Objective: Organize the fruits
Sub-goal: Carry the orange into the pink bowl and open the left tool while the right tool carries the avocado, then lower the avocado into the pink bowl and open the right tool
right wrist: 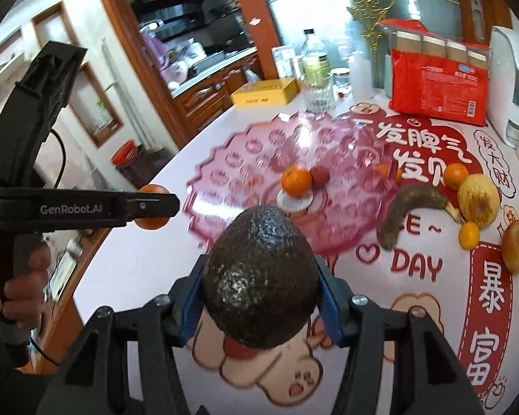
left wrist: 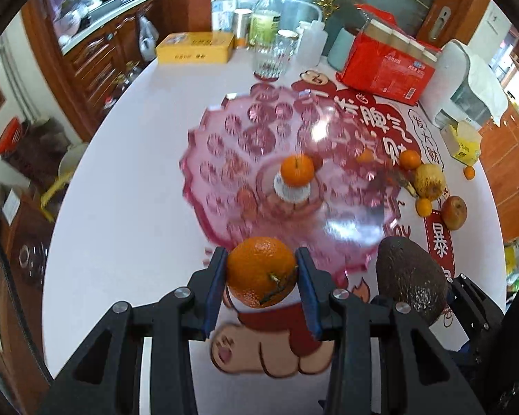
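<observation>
My left gripper (left wrist: 262,271) is shut on an orange (left wrist: 261,271) and holds it above the table at the near rim of the pink glass fruit plate (left wrist: 225,138). My right gripper (right wrist: 259,287) is shut on a dark avocado (right wrist: 261,276), held near the plate's (right wrist: 245,152) front edge. The avocado also shows in the left wrist view (left wrist: 410,276). A small tangerine (left wrist: 297,170) sits at the plate's centre, with a small red fruit (right wrist: 320,175) beside it. The left gripper (right wrist: 155,206) shows with its orange at the left of the right wrist view.
Right of the plate lie a blackened banana (right wrist: 411,207), a yellow pear (right wrist: 478,199), an apple (right wrist: 518,246) and small tangerines (right wrist: 469,236). At the back stand a red package (right wrist: 439,93), a ribbed glass (left wrist: 271,57), a bottle (left wrist: 264,20) and a yellow box (left wrist: 194,47).
</observation>
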A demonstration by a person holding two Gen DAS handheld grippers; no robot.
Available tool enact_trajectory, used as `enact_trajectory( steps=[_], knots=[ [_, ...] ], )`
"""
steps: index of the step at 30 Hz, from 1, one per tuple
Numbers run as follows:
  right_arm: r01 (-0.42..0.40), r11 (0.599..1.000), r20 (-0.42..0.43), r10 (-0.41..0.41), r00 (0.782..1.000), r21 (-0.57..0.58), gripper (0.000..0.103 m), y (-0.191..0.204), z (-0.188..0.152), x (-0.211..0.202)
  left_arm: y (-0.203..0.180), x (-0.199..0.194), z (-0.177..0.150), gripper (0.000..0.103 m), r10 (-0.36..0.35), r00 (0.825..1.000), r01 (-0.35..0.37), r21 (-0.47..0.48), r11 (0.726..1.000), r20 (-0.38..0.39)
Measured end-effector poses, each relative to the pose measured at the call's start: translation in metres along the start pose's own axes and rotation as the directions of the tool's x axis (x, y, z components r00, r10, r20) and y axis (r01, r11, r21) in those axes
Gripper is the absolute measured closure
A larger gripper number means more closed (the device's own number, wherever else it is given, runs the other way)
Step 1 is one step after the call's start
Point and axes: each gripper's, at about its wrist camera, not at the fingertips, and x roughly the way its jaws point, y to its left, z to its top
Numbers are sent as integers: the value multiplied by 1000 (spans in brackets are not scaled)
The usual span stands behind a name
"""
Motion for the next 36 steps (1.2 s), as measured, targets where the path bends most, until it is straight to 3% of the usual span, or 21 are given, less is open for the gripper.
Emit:
enact_trajectory(
  steps=[10,15,24,25,28,32,36],
  knots=[
    [76,982,11,-80,997,174,46,-16,26,32,8,21,53,65,-39,999,37,129,991,15],
    [102,967,-22,-99,995,235,46,-23,27,46,8,46,55,65,-52,998,58,154,986,-45],
    [132,961,-92,-113,989,245,45,-22,27,67,7,72,50,64,-56,992,75,177,981,-113],
    [129,961,-94,-109,990,244,44,-22,27,68,8,72,50,63,-57,992,77,175,982,-113],
    [132,962,-105,-110,988,237,43,-21,29,70,9,70,52,45,-65,993,81,168,982,-99],
    [139,962,-118,-114,986,233,41,-19,30,72,14,62,53,37,-65,995,77,152,985,-82],
    [95,974,-45,-87,995,208,41,-14,36,54,20,54,51,34,-61,995,69,124,990,-74]
  ],
)
